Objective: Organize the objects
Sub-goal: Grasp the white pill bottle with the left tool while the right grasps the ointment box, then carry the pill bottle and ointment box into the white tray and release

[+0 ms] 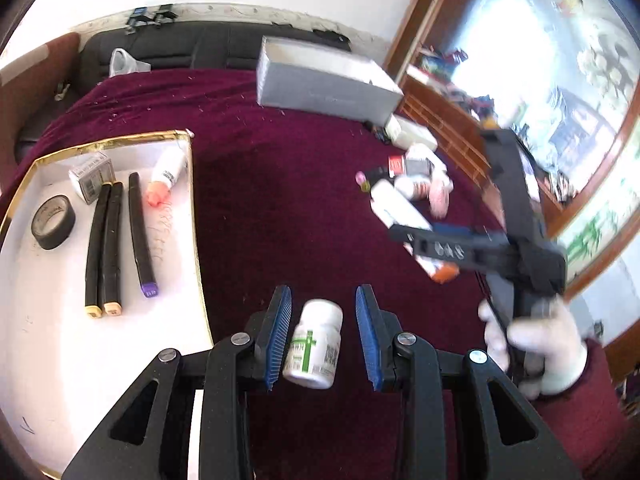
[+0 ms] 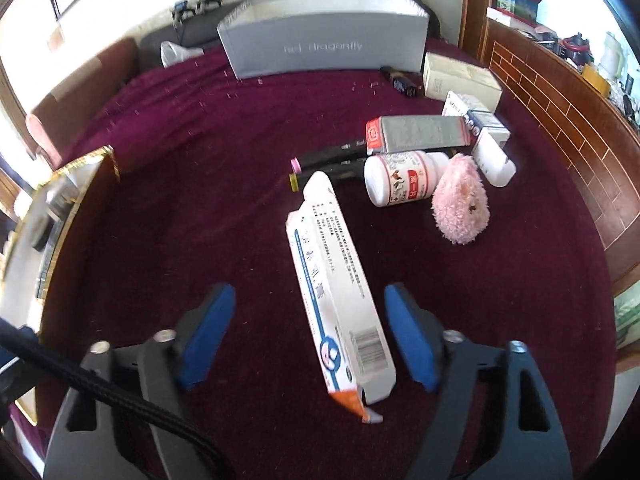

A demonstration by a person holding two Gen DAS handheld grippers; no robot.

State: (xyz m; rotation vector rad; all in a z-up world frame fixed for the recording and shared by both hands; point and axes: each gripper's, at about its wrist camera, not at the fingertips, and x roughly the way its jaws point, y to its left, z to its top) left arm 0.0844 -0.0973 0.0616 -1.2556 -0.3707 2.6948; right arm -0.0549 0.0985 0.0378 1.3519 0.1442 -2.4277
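Note:
My left gripper (image 1: 322, 336) is open around a small white pill bottle (image 1: 316, 344) with a green cross, lying on the maroon cloth between the blue pads without clear contact. To its left a white gold-rimmed tray (image 1: 120, 142) holds three black markers (image 1: 120, 240), a tape roll (image 1: 53, 222), a small grey box (image 1: 91, 176) and a white tube (image 1: 168, 176). My right gripper (image 2: 310, 336) is open, astride a long white carton (image 2: 340, 292) lying on the cloth. It also shows in the left wrist view (image 1: 500, 248).
Beyond the carton lie a white bottle with a red label (image 2: 404, 178), a pink fluffy toy (image 2: 460, 200), black markers (image 2: 332, 160), a grey carton (image 2: 420, 134) and white boxes (image 2: 460, 78). A large grey box (image 2: 324, 46) stands at the back. A wooden cabinet (image 2: 560, 120) is on the right.

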